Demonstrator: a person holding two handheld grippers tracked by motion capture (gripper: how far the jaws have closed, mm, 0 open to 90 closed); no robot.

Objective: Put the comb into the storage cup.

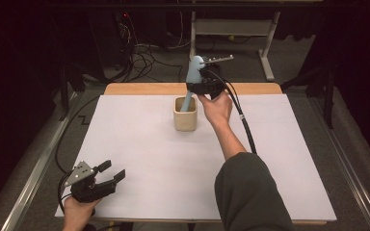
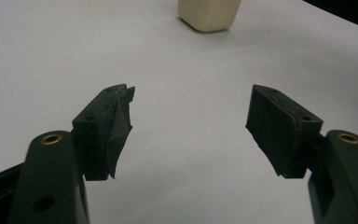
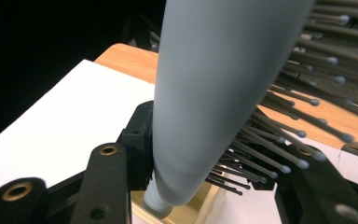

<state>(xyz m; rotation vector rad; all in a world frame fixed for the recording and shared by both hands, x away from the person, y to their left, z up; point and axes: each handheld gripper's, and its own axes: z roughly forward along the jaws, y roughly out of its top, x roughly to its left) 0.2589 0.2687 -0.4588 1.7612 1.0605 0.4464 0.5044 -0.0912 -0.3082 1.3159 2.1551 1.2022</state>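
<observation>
Two grippers at work: right gripper clamped on pale blue hairbrush, handle end down inside cream cup near the table's far edge, bristles against one jaw. Left gripper wide apart, holding nothing, over near left corner.

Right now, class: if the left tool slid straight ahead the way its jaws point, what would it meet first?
Probably the cream cup. The left tool stands open over bare white table cover, and the cup stands just right of its line, so, with depth unclear, it might only clip the cup or pass it.
</observation>
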